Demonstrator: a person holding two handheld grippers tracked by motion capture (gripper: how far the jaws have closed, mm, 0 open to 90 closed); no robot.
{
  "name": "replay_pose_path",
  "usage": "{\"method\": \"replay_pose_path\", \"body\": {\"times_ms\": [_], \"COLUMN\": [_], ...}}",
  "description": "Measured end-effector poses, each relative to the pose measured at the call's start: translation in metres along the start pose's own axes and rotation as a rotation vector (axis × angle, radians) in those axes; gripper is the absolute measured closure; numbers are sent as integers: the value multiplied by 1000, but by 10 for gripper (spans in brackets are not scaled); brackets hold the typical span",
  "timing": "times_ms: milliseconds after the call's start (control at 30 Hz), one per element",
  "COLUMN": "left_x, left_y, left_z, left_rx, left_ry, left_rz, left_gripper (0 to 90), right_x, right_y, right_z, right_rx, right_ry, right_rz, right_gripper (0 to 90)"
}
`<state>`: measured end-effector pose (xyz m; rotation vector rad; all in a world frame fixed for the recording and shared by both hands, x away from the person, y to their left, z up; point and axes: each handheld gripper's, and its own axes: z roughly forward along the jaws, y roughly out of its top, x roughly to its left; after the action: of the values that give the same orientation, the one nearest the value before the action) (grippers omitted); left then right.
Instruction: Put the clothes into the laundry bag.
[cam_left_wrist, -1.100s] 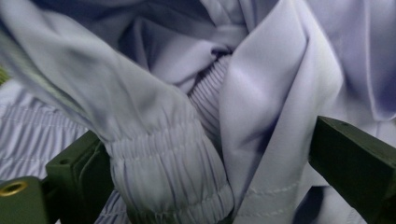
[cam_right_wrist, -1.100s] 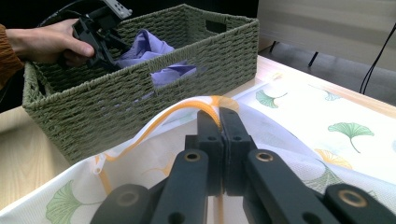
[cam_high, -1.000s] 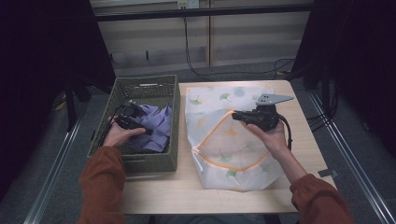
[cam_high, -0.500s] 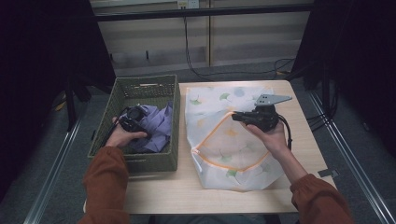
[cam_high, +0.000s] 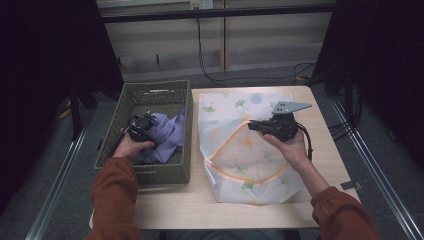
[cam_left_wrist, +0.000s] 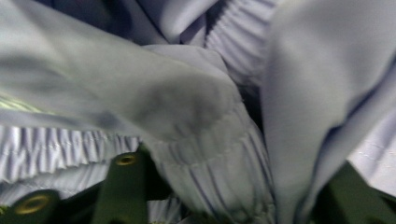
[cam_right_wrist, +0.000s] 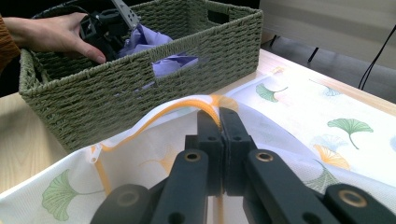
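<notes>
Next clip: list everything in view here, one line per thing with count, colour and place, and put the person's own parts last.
Table: one, light wood, centre of the high view.
Woven basket: one, green, on the table's left part.
Garment: one, lavender with elastic gathers, lying inside the basket.
Mesh laundry bag: one, white with green and orange leaf print and orange zipper trim, flat on the table beside the basket.
Cables: several, black, on the floor beyond the table.
Left claw: one, black, down in the basket, jaws around a fold of the garment.
Right claw: one, black, jaws closed on the bag's orange trim.
Sleeves: two, rust orange, at the bottom edge.
</notes>
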<state>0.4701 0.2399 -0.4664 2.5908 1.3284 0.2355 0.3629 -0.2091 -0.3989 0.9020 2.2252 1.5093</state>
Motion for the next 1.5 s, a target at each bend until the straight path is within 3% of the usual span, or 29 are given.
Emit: {"method": "replay_pose_path", "body": {"times_ms": [167, 367, 433, 567, 600, 633, 700, 733, 767, 833, 967, 1233, 1300, 1333, 1500], "left_x": [3, 3, 4, 5, 7, 6, 8, 10, 9, 10, 12, 13, 14, 15, 20], "left_y": [0, 0, -1, -2, -2, -3, -5, -5, -5, -6, -8, -14, -17, -19, -28], "left_z": [-2, -6, -7, -12, -14, -16, -20, -23, -25, -30, -43, -58, -60, -63, -72], "left_rx": [-5, -10, -29, -47, -62, -70, -111, -119, -129, -161, -238, -341, -391, -400, -464], "left_ry": [-26, -23, -46, -38, -29, -42, -52, -55, -50, -56, -80, -97, -99, -116, -120], "left_rz": [19, -7, -28, -41, -28, -53, -56, -35, -56, -46, -75, -94, -127, -131, -145], "left_gripper": [640, 723, 734, 740, 741, 741, 739, 739, 740, 741, 742, 743, 743, 743, 744], "right_x": [0, 0, 0, 0, 0, 0, 0, 0, 0, 0, 0, 1, 1, 1, 0], "right_y": [0, -1, -1, -1, -1, -1, -1, -1, -1, -1, -1, -1, -1, 0, -1], "right_z": [0, 0, 1, 1, 1, 1, 0, 0, 0, 0, 0, 0, 0, 0, -1], "right_rx": [4, 6, 8, 10, 9, 7, 6, 5, 5, 4, 4, 6, 4, 6, 4], "right_ry": [0, -1, -1, -1, -1, -3, -3, -4, -4, -2, -3, -1, 0, -2, -2], "right_rz": [-2, -2, -3, -1, -2, -3, -2, 0, -2, -3, -1, -1, -3, -2, -1], "right_gripper": [891, 892, 892, 892, 892, 892, 892, 892, 892, 893, 893, 893, 893, 893, 893]}}
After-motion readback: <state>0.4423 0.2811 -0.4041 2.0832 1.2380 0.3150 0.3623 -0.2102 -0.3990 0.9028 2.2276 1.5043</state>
